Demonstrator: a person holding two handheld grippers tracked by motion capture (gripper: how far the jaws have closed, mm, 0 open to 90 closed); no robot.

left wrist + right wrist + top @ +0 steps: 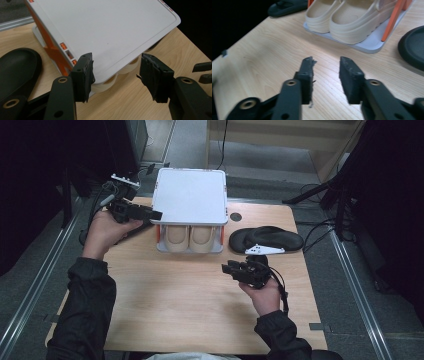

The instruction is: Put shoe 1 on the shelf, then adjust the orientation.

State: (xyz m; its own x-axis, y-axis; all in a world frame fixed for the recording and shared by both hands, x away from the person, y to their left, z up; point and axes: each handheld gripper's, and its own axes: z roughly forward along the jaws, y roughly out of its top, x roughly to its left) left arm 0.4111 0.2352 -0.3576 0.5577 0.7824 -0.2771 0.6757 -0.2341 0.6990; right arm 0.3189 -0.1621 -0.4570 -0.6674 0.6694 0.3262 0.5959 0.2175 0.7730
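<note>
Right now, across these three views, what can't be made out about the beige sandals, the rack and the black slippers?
- Beige rubber sandals: fronts hidden under the white rack shelf, high view.
- Black foam slippers: partly covered by the right gripper and its grey plate, high view; cut off by edges in both gripper views.
- Orange rack posts: mostly hidden under the shelf, left gripper view.

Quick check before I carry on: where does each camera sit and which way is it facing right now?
High view: above the person's side, looking forward and down on the table; both forearms, left gripper and right gripper show.
Left gripper view: rides that gripper, looking past its open fingers at the white rack's top.
Right gripper view: rides that gripper, looking over its open fingers at the beige slippers in the rack.
Shared: all three show the rack and the black slippers.
</note>
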